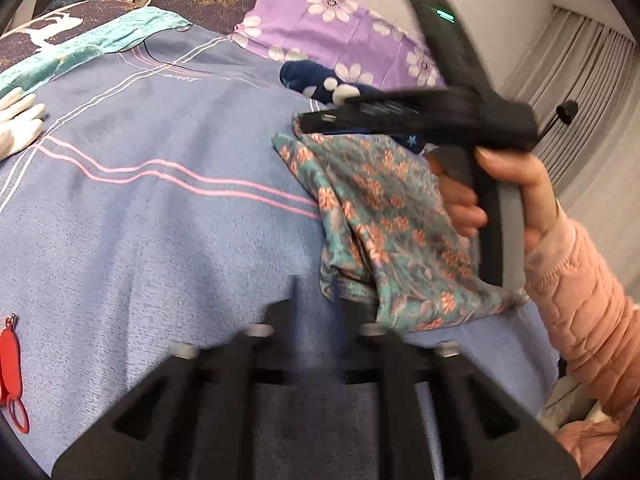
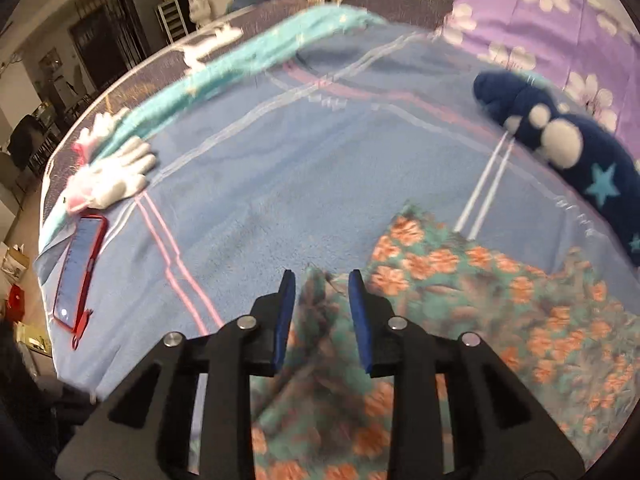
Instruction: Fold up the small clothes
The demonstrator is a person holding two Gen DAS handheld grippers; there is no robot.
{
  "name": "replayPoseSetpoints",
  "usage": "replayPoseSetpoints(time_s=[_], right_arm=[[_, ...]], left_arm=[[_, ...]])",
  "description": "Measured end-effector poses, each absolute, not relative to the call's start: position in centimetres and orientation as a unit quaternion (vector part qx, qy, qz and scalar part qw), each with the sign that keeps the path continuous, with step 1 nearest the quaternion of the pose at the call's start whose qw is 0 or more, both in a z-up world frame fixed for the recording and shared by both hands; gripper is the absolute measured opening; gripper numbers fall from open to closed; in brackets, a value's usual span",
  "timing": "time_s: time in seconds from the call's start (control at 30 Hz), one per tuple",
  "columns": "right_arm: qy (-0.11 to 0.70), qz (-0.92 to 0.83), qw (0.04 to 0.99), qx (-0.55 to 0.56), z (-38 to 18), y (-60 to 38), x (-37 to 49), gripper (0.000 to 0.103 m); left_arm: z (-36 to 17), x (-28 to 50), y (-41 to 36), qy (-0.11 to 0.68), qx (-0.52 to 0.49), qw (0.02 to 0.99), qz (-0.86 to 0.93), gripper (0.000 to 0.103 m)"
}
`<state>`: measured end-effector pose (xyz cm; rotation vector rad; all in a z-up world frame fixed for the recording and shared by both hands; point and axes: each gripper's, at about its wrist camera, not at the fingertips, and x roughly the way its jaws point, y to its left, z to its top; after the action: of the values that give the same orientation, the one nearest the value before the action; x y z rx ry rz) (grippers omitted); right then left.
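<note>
Lying crumpled on the blue bed blanket (image 2: 248,184), the floral garment (image 1: 384,216) is straddled at its near-left edge by the right gripper (image 2: 322,284), jaws part-open and not pressing, while the blurred left gripper (image 1: 320,312), seemingly empty, is kept just left.

Even indoor light; fisheye bending at edges, heavy motion blur throughout

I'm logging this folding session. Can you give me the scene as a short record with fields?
surface: blue striped blanket
garment: teal floral cloth, crumpled, unfolded
right tool: jaws apart, a fold of the cloth between them
left tool: blurred, over the blanket beside the cloth
nearby: navy star sock, white gloves, phone in red case
</note>
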<state>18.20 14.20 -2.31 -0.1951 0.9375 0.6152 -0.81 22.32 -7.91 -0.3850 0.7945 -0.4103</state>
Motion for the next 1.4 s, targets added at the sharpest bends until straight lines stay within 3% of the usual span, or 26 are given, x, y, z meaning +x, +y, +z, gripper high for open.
replayPoseSetpoints(time_s=[0.03,0.3,0.33,0.37,0.5,0.57,0.7,0.8,0.87,1.0,1.07,1.13,1.17,1.2,1.23,1.4], right_arm=[[0.44,0.288,0.845,-0.101,-1.9,13.7,17.9,0.029],[0.482,0.268,0.831,-0.073,-4.0,12.9,19.6,0.034],[0.491,0.272,0.825,-0.07,-4.8,13.4,19.9,0.034],[0.501,0.277,0.818,-0.065,-5.4,13.8,20.2,0.035],[0.498,0.308,0.811,-0.027,-6.3,14.6,21.0,0.032],[0.501,0.314,0.806,-0.016,-6.2,14.4,21.3,0.032],[0.485,0.317,0.815,0.016,-4.4,12.2,21.0,0.032],[0.464,0.316,0.828,0.002,-2.9,10.7,19.6,0.037],[0.453,0.322,0.831,-0.024,-2.0,9.9,17.9,0.037],[0.442,0.337,0.829,-0.071,-1.4,8.9,14.0,0.039],[0.439,0.343,0.826,-0.081,-1.4,8.0,12.2,0.044],[0.436,0.344,0.828,-0.082,-1.4,6.9,10.6,0.044],[0.435,0.344,0.828,-0.079,-1.5,6.5,10.0,0.045],[0.435,0.345,0.829,-0.072,-1.5,5.7,9.2,0.045],[0.435,0.344,0.83,-0.067,-1.6,5.1,8.6,0.046],[0.452,0.337,0.826,-0.017,-4.1,1.9,4.5,0.046]], left_arm=[[-7.8,-0.7,22.3,0.379,-0.187,0.884,-0.197,0.04],[-9.0,3.5,21.3,0.409,-0.249,0.84,-0.255,0.044],[-9.0,3.7,21.2,0.414,-0.254,0.834,-0.262,0.031],[-9.0,3.8,21.0,0.416,-0.257,0.83,-0.269,0.009],[-7.1,1.8,21.3,0.385,-0.24,0.853,-0.259,0.008],[-6.7,1.3,21.5,0.382,-0.229,0.861,-0.246,0.001],[-7.2,0.3,23.1,0.386,-0.217,0.871,-0.213,0.001],[-7.6,0.2,23.8,0.383,-0.236,0.865,-0.222,0.006],[-7.2,-0.2,23.2,0.376,-0.235,0.864,-0.24,0.022],[-6.2,-1.4,21.0,0.373,-0.204,0.859,-0.286,0.027],[-6.2,-1.7,19.9,0.38,-0.182,0.86,-0.287,0.039],[-6.9,-1.3,18.8,0.402,-0.15,0.864,-0.265,0.04],[-7.3,-1.0,18.6,0.413,-0.144,0.862,-0.257,0.036],[-7.7,-0.8,18.5,0.423,-0.142,0.859,-0.251,0.024],[-7.8,-0.8,18.7,0.425,-0.139,0.861,-0.242,0.003],[-8.4,-1.2,19.7,0.426,-0.133,0.865,-0.232,0.003]])
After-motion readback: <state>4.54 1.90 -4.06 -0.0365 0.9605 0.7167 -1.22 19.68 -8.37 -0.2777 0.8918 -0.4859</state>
